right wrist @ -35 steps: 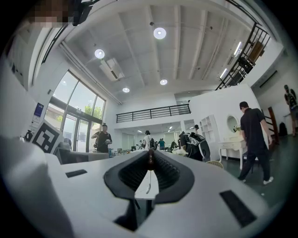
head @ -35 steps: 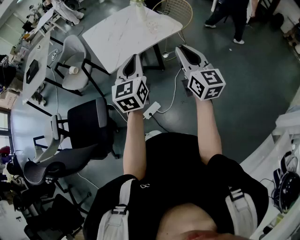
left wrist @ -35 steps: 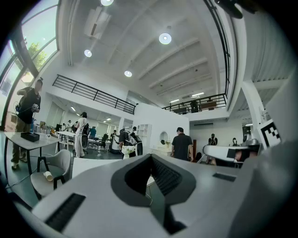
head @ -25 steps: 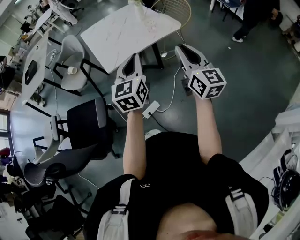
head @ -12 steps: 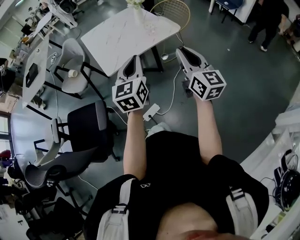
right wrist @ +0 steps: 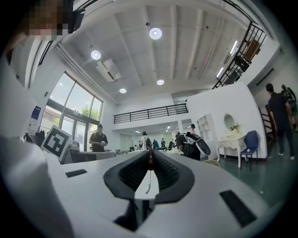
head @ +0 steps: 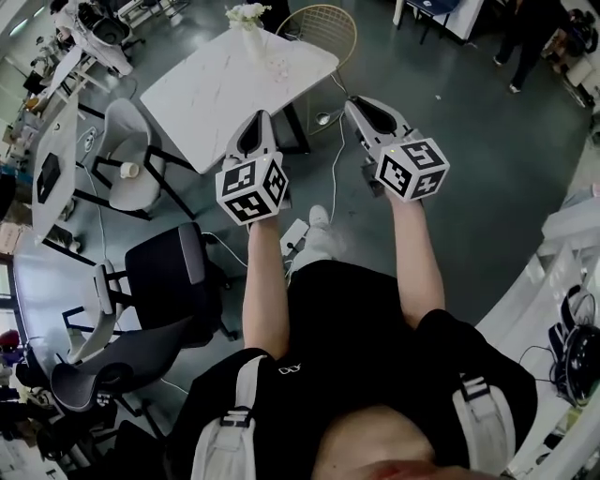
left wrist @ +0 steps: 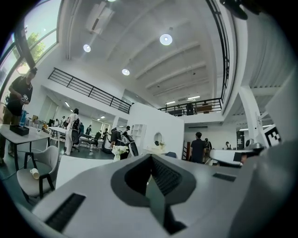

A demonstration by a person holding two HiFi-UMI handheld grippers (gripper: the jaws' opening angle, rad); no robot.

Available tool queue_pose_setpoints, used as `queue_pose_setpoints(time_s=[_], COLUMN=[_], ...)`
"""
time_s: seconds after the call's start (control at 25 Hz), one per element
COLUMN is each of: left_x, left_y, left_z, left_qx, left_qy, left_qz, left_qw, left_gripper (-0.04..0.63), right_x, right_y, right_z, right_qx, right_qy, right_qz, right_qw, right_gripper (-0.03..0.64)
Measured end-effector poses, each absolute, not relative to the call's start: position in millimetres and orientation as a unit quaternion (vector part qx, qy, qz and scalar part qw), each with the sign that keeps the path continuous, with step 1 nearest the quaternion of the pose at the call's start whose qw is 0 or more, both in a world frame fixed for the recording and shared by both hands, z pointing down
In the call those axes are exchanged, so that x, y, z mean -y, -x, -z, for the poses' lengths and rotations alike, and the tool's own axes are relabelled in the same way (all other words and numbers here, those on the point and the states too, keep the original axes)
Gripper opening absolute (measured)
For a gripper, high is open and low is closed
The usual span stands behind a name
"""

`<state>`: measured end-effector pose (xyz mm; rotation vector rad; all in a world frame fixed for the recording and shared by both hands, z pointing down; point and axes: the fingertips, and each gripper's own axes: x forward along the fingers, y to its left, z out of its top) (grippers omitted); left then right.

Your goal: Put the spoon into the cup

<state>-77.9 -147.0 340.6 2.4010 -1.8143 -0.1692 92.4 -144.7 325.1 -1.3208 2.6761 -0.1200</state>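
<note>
I make out no spoon in any view. A small pale cup sits on the seat of a white chair left of a white marble table; the left gripper view also shows this cup. Something small and clear lies on the tabletop, too small to name. My left gripper is held level in front of me, short of the table's near edge; its jaws meet at the tips with nothing between them. My right gripper is alongside, jaws together. A tiny brown speck at those tips is unidentifiable.
A vase of white flowers stands at the table's far end, with a gold wire chair behind it. Black office chairs stand to my left. A power strip and its cable lie on the floor by my feet. People stand further off.
The table and chairs have slid down and left in the head view as I step forward; one foot now shows. Both grippers keep the same pose, jaws unchanged.
</note>
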Motion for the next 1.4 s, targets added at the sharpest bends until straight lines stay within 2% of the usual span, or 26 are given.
queue_pose_setpoints(time_s=[0.24, 0.44, 0.8, 1.08, 1.4], left_x=[200, 249, 361, 447, 495], left_y=[76, 105, 133, 168, 201], left_z=[-351, -381, -452, -465, -501], left_qx=[0.600, 0.622, 0.625, 0.658, 0.671], left_qy=[-0.794, -0.776, -0.761, -0.738, -0.713], left_qz=[0.056, 0.033, 0.000, -0.014, -0.007], left_qw=[0.075, 0.102, 0.171, 0.149, 0.204], left_gripper=[0.015, 0.015, 0.015, 0.015, 0.015], right_x=[198, 249, 375, 469, 520], right_y=[-96, -68, -56, -10, 17], right_z=[-330, -345, -402, -421, -441], right_qx=[-0.893, -0.897, -0.881, -0.897, -0.898], right_qy=[0.442, 0.429, 0.456, 0.427, 0.417], right_qz=[0.046, 0.057, 0.115, 0.111, 0.117], right_qw=[0.074, 0.094, 0.047, -0.032, -0.072], right_gripper=[0.043, 0.043, 0.043, 0.043, 0.044])
